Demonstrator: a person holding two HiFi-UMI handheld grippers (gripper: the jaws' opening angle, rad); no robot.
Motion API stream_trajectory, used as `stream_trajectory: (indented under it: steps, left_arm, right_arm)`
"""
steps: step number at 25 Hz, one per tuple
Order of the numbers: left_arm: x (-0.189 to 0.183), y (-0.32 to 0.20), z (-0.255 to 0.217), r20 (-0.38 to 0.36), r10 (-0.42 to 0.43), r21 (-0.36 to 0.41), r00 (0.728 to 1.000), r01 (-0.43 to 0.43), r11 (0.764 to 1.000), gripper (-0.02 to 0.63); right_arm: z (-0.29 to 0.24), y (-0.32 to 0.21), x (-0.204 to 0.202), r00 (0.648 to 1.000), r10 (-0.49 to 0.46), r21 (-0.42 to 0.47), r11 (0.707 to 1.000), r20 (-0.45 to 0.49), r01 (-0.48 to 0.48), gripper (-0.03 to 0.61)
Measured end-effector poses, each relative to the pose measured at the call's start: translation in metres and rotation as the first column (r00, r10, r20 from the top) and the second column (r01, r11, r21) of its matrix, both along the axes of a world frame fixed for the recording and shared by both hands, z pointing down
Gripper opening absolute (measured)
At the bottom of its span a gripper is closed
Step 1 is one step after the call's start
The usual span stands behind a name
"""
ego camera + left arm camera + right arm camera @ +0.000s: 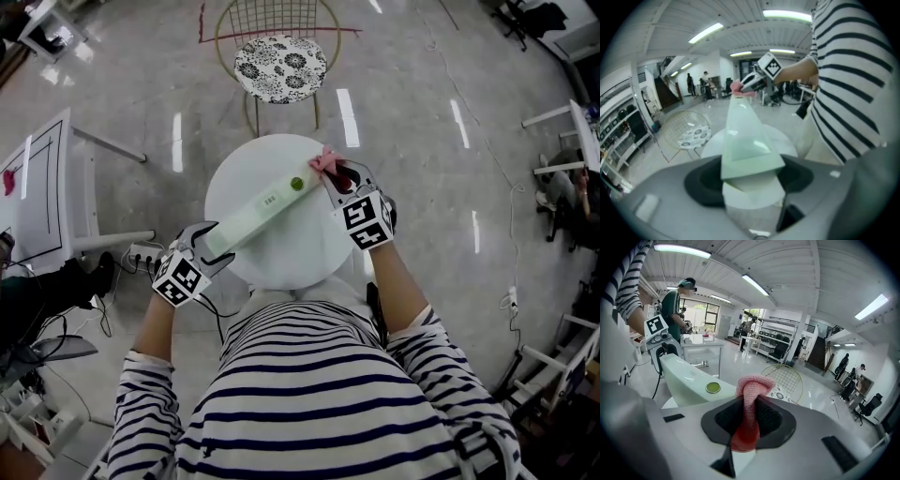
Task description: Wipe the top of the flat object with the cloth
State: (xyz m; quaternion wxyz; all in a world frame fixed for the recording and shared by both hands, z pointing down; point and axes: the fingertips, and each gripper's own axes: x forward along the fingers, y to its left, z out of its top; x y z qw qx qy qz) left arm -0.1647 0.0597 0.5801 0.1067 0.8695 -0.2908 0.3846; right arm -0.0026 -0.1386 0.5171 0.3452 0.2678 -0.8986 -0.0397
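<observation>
Clamping one end of the flat object (262,208), the left gripper (211,242) holds it over the round table (281,258), jaws part-open. The right gripper (336,176), nearly closed, pinches the cloth (326,161) at the object's other end.

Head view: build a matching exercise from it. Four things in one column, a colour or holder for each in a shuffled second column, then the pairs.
Things
1. cloth
2. bar
3. table
4. cushion

Descriptions
a. round, white
b. pink, gripped in the right hand-held gripper
c. black-and-white floral
d. pale green, one end gripped in the left hand-held gripper

Pairs: 1-b, 2-d, 3-a, 4-c
</observation>
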Motion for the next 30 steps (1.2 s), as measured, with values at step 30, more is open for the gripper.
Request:
stream_trajectory:
  steps: [30]
  left_arm:
    - [0.164, -0.195, -0.025, 0.180, 0.050, -0.117, 0.982, -0.029, 0.993, 0.443]
  right_arm:
    - [0.001, -0.007, -0.003, 0.998, -0.001, -0.066, 0.998, 0.061, 0.005, 0.057]
